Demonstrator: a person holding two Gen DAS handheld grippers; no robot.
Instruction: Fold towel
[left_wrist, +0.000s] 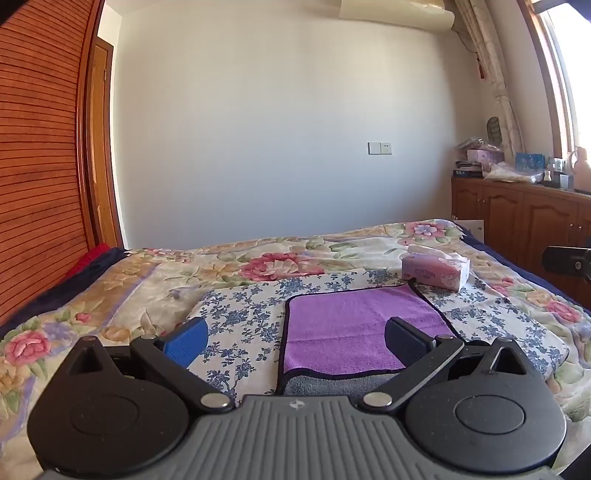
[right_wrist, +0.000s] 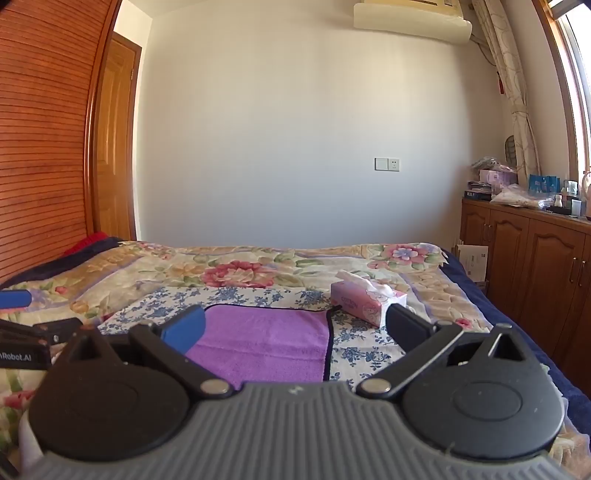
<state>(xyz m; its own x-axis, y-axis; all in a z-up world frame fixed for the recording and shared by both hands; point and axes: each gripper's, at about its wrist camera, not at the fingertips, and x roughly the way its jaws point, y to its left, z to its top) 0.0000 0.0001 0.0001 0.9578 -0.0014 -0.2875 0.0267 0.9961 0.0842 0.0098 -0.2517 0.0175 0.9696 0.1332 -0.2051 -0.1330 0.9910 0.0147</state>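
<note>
A purple towel (left_wrist: 354, 325) with a dark border lies flat on a blue-flowered cloth on the bed; a grey underside shows at its near edge. It also shows in the right wrist view (right_wrist: 266, 343). My left gripper (left_wrist: 295, 341) is open and empty, hovering over the towel's near left part. My right gripper (right_wrist: 295, 332) is open and empty over the towel's near right part. The left gripper's blue pad and arm show at the left edge of the right wrist view (right_wrist: 14, 299).
A pink tissue box (left_wrist: 436, 271) stands just beyond the towel's far right corner, also in the right wrist view (right_wrist: 365, 301). The floral bedspread (left_wrist: 147, 280) covers the bed. A wooden cabinet (right_wrist: 532, 258) with clutter stands right; a wooden wardrobe (left_wrist: 37, 147) stands left.
</note>
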